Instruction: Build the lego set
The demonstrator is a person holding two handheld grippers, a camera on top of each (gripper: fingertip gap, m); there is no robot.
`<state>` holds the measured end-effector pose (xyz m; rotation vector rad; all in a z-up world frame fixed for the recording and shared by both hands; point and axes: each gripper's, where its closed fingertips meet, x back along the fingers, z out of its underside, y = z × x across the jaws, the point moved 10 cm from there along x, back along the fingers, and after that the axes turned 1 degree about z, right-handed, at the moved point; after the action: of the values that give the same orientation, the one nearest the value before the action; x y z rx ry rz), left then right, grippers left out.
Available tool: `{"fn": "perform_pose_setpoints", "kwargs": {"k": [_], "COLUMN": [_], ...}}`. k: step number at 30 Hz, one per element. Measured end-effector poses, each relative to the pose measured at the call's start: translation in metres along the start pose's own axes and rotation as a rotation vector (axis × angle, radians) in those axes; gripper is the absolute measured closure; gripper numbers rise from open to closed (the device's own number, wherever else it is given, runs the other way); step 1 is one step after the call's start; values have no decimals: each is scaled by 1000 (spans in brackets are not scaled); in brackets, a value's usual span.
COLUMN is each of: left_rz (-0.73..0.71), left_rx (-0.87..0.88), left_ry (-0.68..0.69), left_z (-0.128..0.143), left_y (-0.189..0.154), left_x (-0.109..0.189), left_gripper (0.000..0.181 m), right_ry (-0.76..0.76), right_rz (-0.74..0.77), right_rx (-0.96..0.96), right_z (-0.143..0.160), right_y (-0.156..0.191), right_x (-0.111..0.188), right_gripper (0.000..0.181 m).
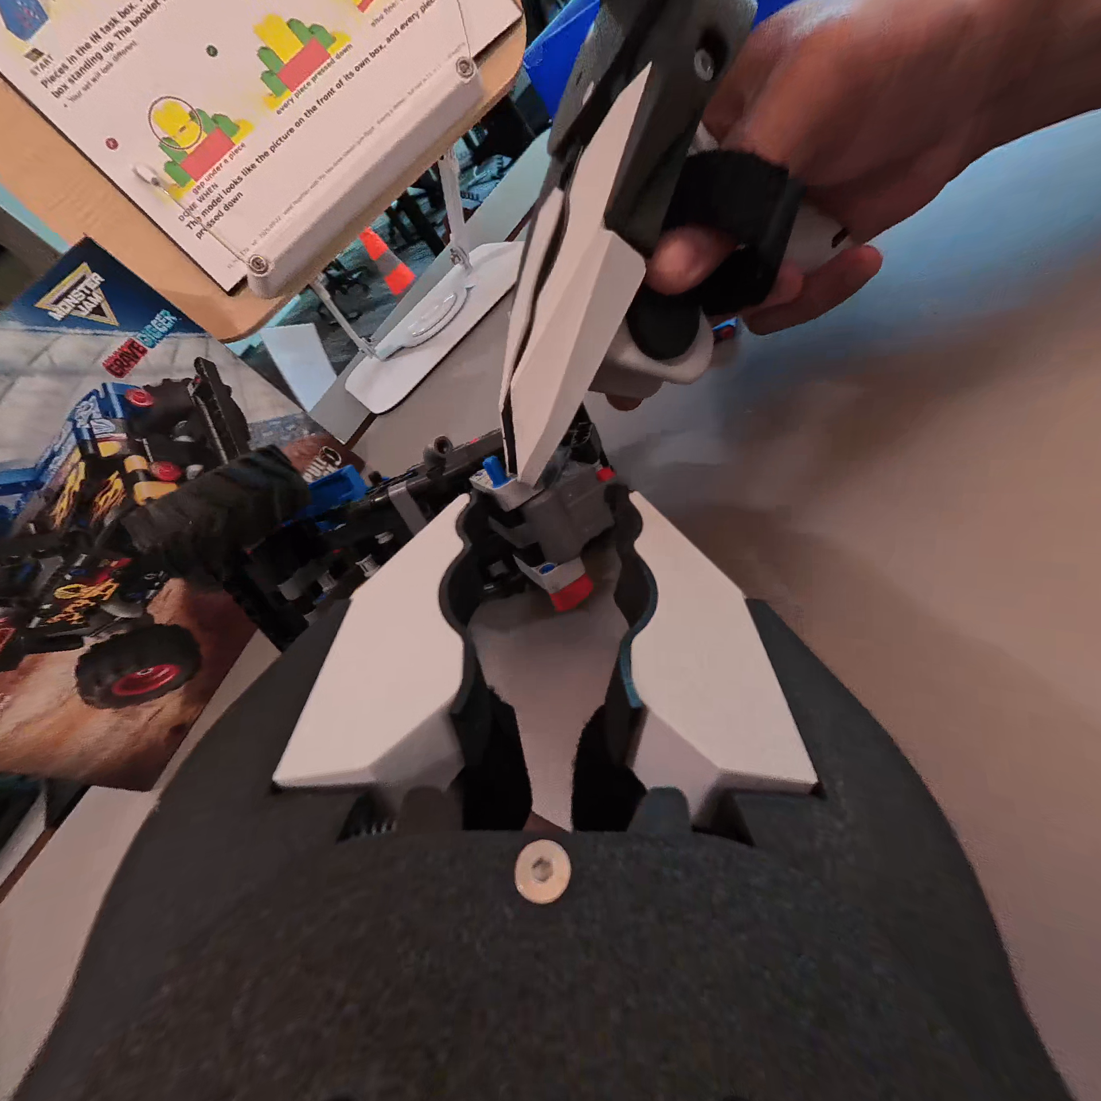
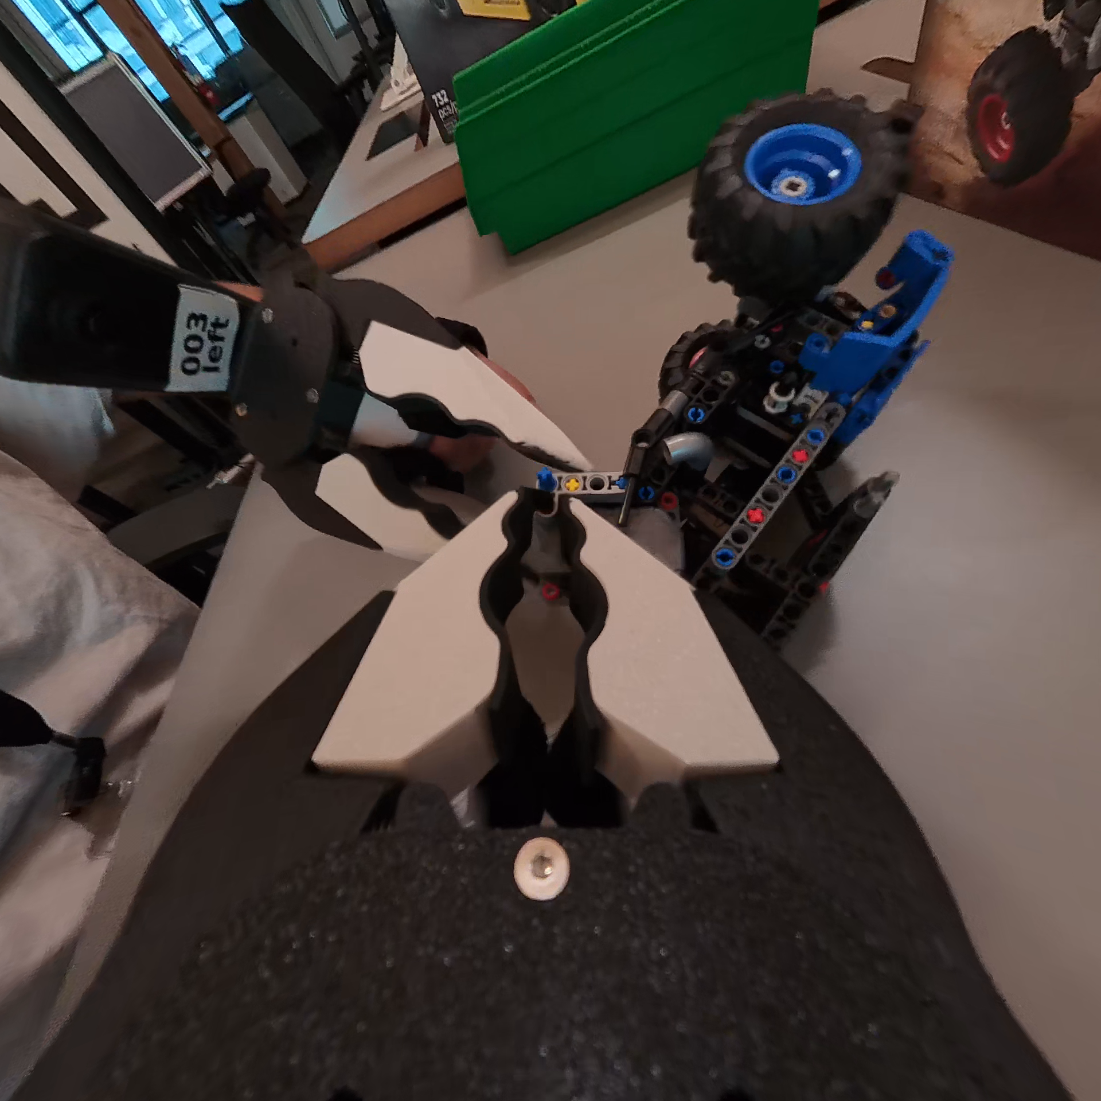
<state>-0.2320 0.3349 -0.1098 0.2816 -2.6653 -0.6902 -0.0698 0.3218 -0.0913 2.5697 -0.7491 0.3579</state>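
A black and blue brick-built truck model (image 2: 774,429) lies on the pale table (image 2: 983,536), with a big black tyre with a blue hub (image 2: 798,167) uppermost. My left gripper (image 1: 548,512) is shut on a grey block with a red end (image 1: 560,536) at the model's near end. My right gripper (image 2: 548,503) is shut on the end of a thin grey holed beam (image 2: 587,481) that carries blue pins and a yellow pin. In the left wrist view the right gripper (image 1: 515,473) comes down from above, held by a hand (image 1: 864,149). The left gripper's fingers (image 2: 453,387) show in the right wrist view.
A printed box with a truck picture (image 1: 89,536) lies at the left. An instruction card on a white stand (image 1: 238,119) stands behind it. Green bins (image 2: 625,119) stand at the back of the table. Bare table (image 1: 893,536) lies to the right. The tips of both grippers are at nearly the same place.
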Motion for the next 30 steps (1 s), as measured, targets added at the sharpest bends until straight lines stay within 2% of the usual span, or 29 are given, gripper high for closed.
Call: {"fn": "perform_pose_setpoints", "kwargs": {"k": [3, 13, 18, 23, 27, 30], "left_rz": [-37, -57, -71, -41, -22, -22], "left_rx": [11, 20, 28, 64, 34, 5], "left_ry": [10, -11, -17, -2, 41, 44], "left_z": [1, 1, 3, 5, 8, 8], "left_y": [3, 6, 10, 15, 13, 10], "left_x": [-1, -1, 1, 1, -2, -2], "left_gripper": [156, 162, 171, 169, 157, 165], "right_ry": [-13, -36, -72, -39, -74, -88], "right_rz": [42, 104, 174, 164, 174, 171], "right_rx": [34, 80, 182, 118, 73, 46], "right_z": [-1, -3, -9, -7, -3, -2], "right_y": [0, -2, -2, 1, -4, -5], "right_x": [2, 5, 22, 5, -3, -5], "right_gripper": [169, 173, 167, 159, 159, 164]}}
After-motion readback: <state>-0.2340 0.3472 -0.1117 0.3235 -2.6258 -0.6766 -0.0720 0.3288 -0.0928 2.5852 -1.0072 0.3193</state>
